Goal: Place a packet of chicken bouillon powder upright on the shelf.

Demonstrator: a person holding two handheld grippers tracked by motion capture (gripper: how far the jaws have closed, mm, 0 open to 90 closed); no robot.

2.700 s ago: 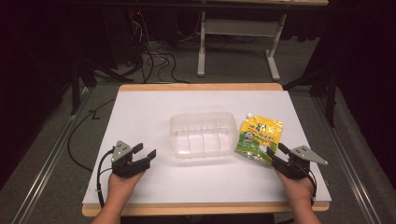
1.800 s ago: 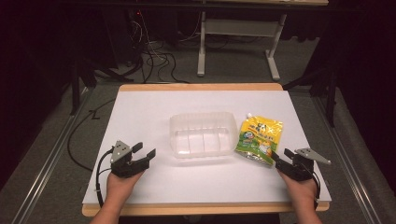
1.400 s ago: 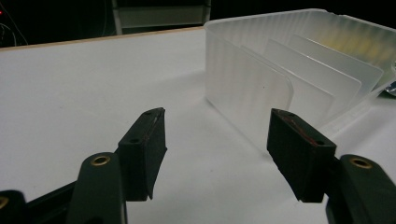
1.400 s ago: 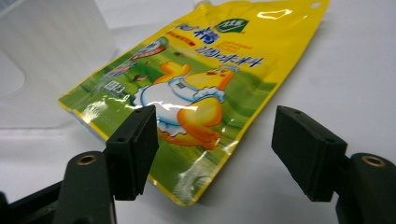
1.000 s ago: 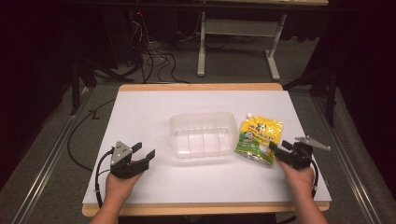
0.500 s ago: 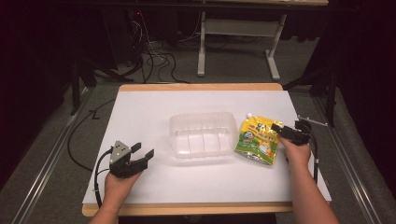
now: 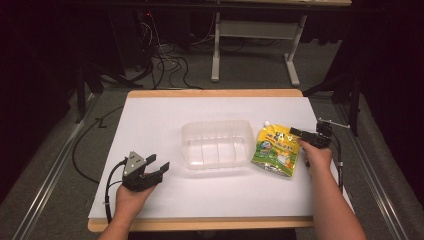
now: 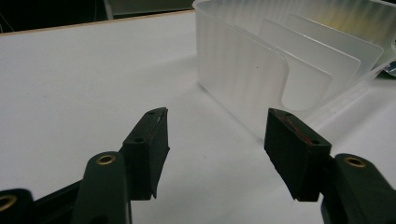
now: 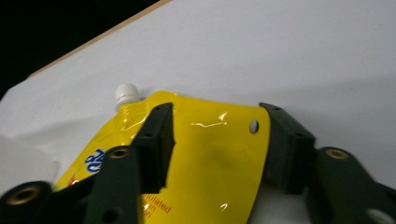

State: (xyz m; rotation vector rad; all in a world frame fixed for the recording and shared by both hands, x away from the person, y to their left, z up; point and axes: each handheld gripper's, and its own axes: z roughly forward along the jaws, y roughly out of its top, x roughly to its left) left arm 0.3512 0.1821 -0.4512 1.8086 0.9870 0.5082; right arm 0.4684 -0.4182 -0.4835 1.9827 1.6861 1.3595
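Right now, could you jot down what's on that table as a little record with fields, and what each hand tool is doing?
surface: white table
middle: clear plastic bin with dividers, nothing visible inside
right of bin: yellow spout pouch, lying flat, white cap
left gripper: open, nothing between its jaws, resting near the front left corner, aimed at the bin
right gripper: over the pouch's top edge, jaws just been closing, pouch between them, not yet clamped
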